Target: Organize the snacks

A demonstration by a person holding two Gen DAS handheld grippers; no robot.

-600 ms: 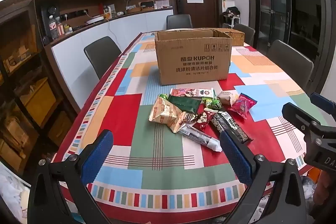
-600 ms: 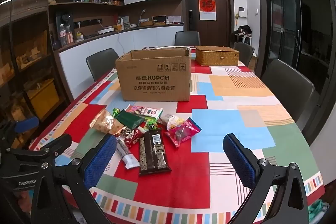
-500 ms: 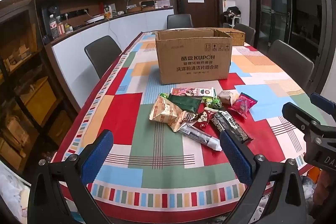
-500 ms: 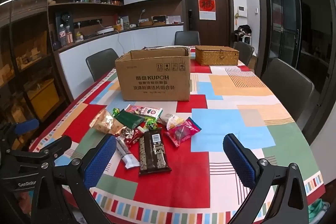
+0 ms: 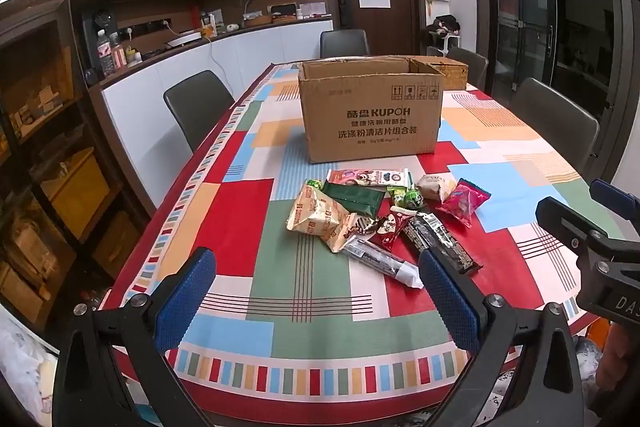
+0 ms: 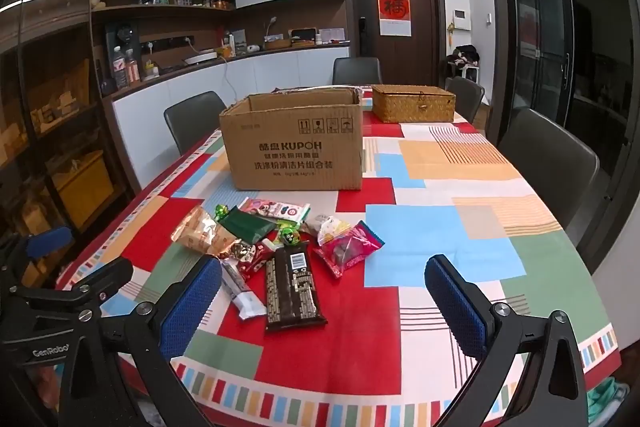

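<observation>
A pile of snack packets (image 5: 380,215) lies on the patterned tablecloth, also in the right wrist view (image 6: 280,247). It includes a dark chocolate bar (image 6: 292,291), a pink packet (image 6: 348,247), a gold bag (image 6: 202,233) and a green pouch (image 6: 248,225). An open cardboard box (image 5: 370,115) stands just behind the pile, also in the right wrist view (image 6: 294,141). My left gripper (image 5: 318,301) is open and empty, above the table's near edge. My right gripper (image 6: 324,301) is open and empty, to the right of the left one.
A woven basket (image 6: 414,103) with its lid shut sits behind the box on the right. Grey chairs (image 6: 548,155) stand around the table (image 6: 460,183). A counter and shelves (image 5: 168,47) run along the left wall.
Both grippers have hardly moved. The view has crept very slightly toward the snacks. Nothing was taken hold of.
</observation>
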